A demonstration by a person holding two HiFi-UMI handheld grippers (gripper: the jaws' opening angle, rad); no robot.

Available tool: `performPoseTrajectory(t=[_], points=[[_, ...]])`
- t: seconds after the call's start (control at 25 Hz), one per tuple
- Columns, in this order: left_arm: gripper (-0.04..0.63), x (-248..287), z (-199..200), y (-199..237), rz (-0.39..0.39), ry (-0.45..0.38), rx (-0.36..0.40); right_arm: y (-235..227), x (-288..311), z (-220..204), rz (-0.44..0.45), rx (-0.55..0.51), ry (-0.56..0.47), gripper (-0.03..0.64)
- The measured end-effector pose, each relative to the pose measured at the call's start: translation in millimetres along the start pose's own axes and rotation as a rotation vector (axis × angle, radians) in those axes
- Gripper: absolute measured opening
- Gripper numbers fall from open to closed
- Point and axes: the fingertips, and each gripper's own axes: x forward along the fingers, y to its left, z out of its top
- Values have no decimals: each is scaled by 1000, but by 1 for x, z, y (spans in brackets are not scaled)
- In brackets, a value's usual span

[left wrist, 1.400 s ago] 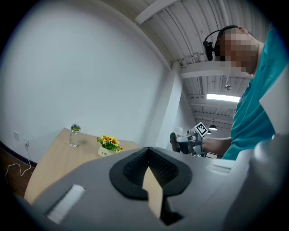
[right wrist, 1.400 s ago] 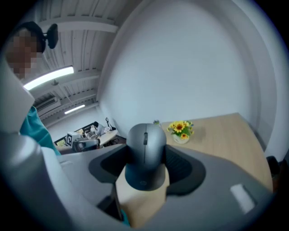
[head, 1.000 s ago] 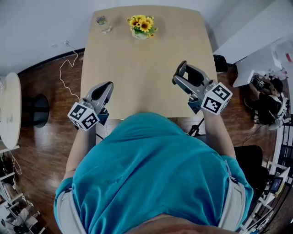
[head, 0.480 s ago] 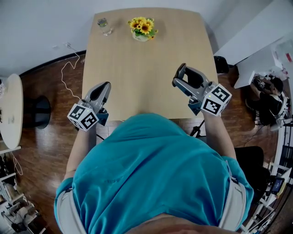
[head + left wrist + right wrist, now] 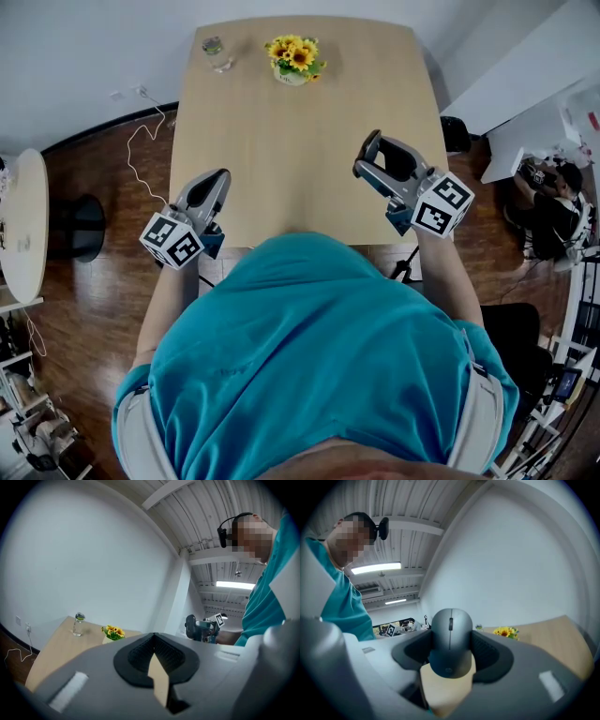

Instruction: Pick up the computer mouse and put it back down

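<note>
A dark grey computer mouse [image 5: 450,641] sits upright between the pads of my right gripper [image 5: 451,635], which is shut on its sides, scroll wheel facing the camera. In the head view that gripper [image 5: 373,157] hangs level over the near right part of the light wooden table [image 5: 281,141], with the mouse [image 5: 394,161] dark between its jaws. My left gripper [image 5: 216,180] is held level over the table's near left corner. Its pads meet at the tip [image 5: 154,638] with nothing between them. The right gripper [image 5: 202,627] shows across from it.
A small vase of sunflowers [image 5: 295,56] and a glass bottle [image 5: 215,49] stand at the table's far edge. A white cable [image 5: 141,141] trails on the floor at the left, by a round white table [image 5: 19,225]. A seated person [image 5: 553,202] is at the right.
</note>
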Motion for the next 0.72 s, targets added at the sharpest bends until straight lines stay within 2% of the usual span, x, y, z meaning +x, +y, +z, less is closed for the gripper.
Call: performPoseTrajectory(t=[0.44, 0.72], points=[[5, -2, -2, -4, -2, 5, 4, -3, 1, -3, -2, 3, 20, 264], [5, -7, -8, -5, 4, 9, -3, -20, 15, -28, -25, 11, 138, 264]])
